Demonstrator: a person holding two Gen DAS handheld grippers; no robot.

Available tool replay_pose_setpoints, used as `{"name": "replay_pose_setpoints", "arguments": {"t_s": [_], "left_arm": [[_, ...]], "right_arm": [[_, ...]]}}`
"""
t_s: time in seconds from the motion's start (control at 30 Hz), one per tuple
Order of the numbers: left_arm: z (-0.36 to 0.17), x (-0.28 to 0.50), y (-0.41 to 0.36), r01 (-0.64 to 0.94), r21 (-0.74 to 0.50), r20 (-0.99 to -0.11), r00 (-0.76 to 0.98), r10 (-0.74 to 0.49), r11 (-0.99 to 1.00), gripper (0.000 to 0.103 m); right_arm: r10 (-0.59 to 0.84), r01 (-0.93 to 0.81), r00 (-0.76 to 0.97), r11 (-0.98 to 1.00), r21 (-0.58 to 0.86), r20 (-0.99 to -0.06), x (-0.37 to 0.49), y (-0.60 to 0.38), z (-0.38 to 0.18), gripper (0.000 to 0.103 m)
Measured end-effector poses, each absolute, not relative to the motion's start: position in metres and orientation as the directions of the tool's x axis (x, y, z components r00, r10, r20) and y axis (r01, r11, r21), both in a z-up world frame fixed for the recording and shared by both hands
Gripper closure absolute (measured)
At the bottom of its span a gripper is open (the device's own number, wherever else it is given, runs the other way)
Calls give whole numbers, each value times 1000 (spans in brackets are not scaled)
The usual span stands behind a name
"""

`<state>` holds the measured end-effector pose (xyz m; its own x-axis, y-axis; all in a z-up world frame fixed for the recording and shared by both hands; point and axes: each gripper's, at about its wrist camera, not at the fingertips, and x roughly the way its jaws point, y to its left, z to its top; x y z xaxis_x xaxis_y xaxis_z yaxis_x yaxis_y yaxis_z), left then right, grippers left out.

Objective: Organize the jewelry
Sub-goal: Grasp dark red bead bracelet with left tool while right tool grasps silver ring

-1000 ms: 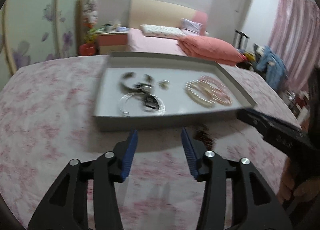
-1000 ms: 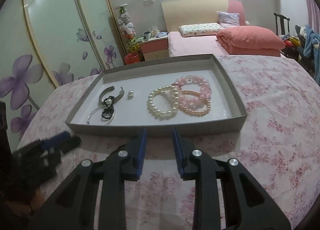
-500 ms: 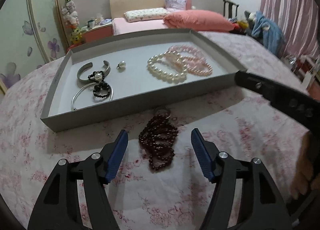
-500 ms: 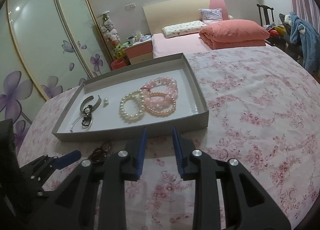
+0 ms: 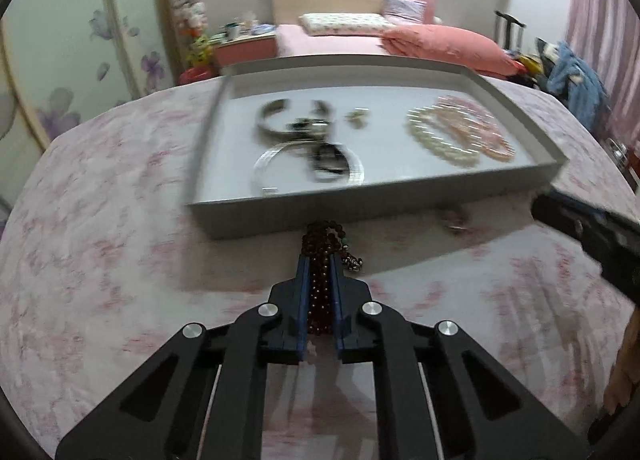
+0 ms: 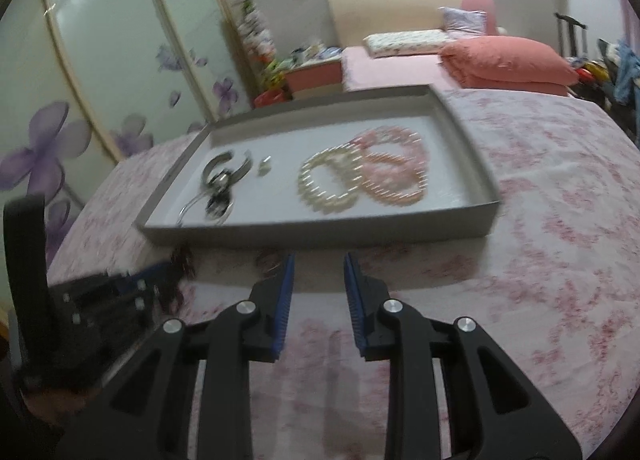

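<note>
A dark red bead bracelet point(image 5: 326, 236) lies on the pink floral cloth just in front of the grey tray point(image 5: 360, 207). My left gripper point(image 5: 320, 260) is closing, and its blue pads press on the beads from both sides. Inside the tray are silver bangles point(image 5: 296, 127), a white pearl bracelet point(image 5: 440, 139) and pink bead bracelets point(image 5: 480, 127). My right gripper point(image 6: 319, 260) hovers open before the tray wall point(image 6: 320, 232), with nothing between its fingers. A small metal ring piece point(image 6: 270, 262) lies by its left fingertip. The beads point(image 6: 182, 260) show dark beside the left gripper in the right wrist view.
The floral cloth point(image 6: 540, 219) stretches wide to the right of the tray. Behind stand a bed with a pink quilt point(image 6: 508, 59), a nightstand point(image 6: 312, 75) and a wardrobe with purple flowers point(image 6: 100, 79). A hand point(image 5: 624, 372) holds the right gripper at the edge.
My left gripper's jaws stood wide around the dark beads half a second ago and have now closed on them. Both views have shifted and are blurred. The right gripper's gap looks the same.
</note>
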<state>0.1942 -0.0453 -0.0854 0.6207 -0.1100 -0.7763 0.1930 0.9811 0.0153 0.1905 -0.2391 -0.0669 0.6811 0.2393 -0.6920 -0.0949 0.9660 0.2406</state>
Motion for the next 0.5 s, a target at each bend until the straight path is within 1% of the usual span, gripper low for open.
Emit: {"name": "replay_pose_setpoints", "arguments": {"t_s": [0.07, 0.2, 0.5], "left_arm": [[-85, 198, -32, 164, 10, -776, 624, -95, 986, 92], [-84, 199, -27, 153, -5, -775, 624, -100, 988, 92], [-82, 198, -23, 146, -23, -775, 622, -110, 989, 92]], "right_arm": [[244, -123, 665, 968, 218, -706, 193, -226, -69, 77], [233, -155, 626, 972, 175, -744, 201, -199, -75, 77], [166, -144, 597, 985, 98, -785, 220, -179, -84, 76]]}}
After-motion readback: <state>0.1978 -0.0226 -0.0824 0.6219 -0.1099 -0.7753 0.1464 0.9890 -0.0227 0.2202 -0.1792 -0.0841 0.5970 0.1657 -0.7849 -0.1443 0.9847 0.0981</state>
